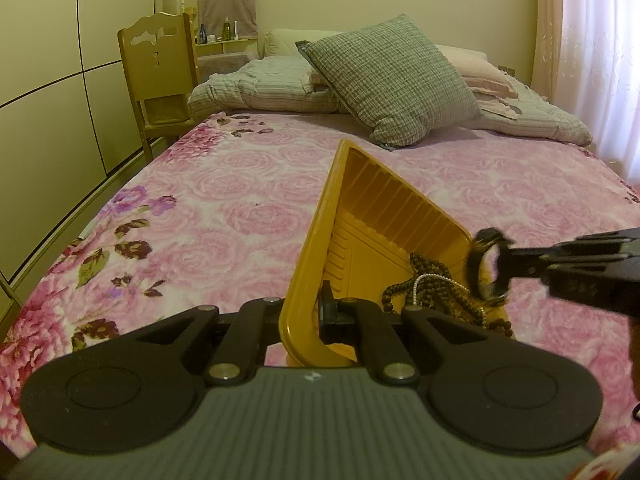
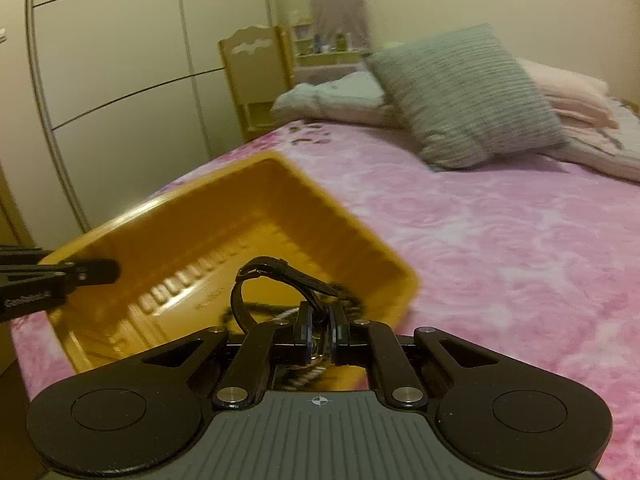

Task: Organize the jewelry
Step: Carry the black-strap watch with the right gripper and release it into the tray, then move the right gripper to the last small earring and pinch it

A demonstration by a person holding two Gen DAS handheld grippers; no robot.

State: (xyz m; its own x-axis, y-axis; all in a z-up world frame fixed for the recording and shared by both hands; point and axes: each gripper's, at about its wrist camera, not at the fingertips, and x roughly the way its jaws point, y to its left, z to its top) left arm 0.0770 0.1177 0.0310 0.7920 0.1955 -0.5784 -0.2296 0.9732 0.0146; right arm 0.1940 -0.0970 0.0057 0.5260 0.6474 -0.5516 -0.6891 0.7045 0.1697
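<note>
Left hand-held gripper (image 1: 316, 316) clamps yellow tray (image 1: 308, 280) rim.

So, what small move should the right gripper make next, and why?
Probably carry the watch over the yellow tray and open the jaws. The right gripper holds it at the tray's edge, the left gripper clamps the tray's rim, and the bead necklaces already lie inside.

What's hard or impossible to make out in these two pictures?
- The dial of the watch: right wrist view, hidden between the right gripper fingers; in the left wrist view it is blurred.
- Bead necklaces in the yellow tray: left view, their near end is hidden behind the left gripper.
- Bottles on the shelf: too small to read.
- Pillow and bedspread: right view, motion-blurred.
</note>
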